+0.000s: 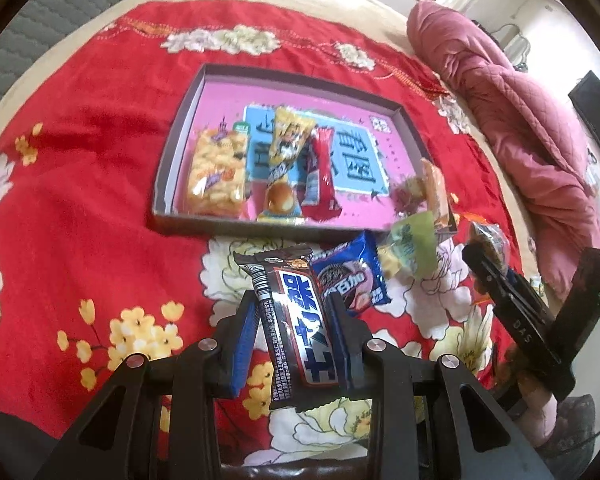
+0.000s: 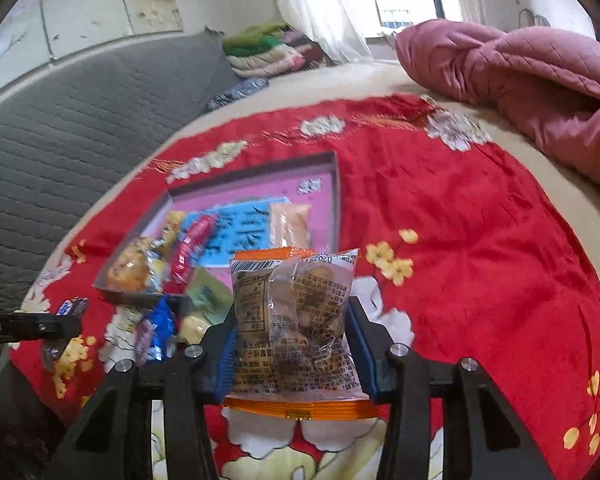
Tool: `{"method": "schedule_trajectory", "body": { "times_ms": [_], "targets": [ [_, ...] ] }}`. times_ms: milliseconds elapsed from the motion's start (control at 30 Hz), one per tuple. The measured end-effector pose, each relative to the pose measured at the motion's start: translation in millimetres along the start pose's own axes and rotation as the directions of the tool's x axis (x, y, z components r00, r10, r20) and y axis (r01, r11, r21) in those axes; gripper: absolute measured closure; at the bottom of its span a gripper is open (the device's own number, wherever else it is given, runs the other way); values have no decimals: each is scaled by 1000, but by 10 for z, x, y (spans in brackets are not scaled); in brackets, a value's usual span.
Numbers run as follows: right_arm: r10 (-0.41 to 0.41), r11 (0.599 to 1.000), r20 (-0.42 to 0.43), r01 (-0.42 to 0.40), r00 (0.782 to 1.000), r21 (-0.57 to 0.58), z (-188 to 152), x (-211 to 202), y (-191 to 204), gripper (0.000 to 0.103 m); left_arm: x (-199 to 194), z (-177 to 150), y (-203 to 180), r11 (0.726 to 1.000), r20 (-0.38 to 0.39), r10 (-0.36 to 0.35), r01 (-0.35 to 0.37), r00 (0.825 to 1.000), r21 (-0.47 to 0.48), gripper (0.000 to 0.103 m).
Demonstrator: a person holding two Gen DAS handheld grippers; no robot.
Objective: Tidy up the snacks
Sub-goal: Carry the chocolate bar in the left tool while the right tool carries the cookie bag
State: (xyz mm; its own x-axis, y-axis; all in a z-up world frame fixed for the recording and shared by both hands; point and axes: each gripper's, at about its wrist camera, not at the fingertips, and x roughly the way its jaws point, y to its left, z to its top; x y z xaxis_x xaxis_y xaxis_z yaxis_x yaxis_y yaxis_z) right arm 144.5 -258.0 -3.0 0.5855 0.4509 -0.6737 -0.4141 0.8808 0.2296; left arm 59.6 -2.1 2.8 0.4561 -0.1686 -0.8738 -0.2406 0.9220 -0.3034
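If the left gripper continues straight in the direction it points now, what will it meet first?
Probably the near wall of the tray. The left gripper, shut on the black snack bar, aims over bare red cloth toward it; the blue packet lies just right of that line. Depth is uncertain.

I see both views lit by soft daylight; the window [image 2: 400,4] is overexposed, its panes washed to white. Shadows on the red bedspread [image 2: 480,240] are faint. Fisheye distortion bends the bed's edges, and dark vignetting fills the corners. My right wrist view shows motion blur over the tray [image 2: 336,200] and loose packets; the left wrist view is sharper, blurring only at right.
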Motion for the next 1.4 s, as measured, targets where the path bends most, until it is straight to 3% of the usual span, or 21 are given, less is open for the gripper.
{"method": "schedule_trajectory", "body": {
  "times_ms": [567,1400],
  "targets": [
    [81,996,96,-78,992,-32,142,-48,153,55,-68,285,161,999,83,18,-14,996,-47,68],
    [95,995,171,-93,981,-16,407,106,263,55,6,661,69,999,155,-6,13,988,-46,68]
  ]
}}
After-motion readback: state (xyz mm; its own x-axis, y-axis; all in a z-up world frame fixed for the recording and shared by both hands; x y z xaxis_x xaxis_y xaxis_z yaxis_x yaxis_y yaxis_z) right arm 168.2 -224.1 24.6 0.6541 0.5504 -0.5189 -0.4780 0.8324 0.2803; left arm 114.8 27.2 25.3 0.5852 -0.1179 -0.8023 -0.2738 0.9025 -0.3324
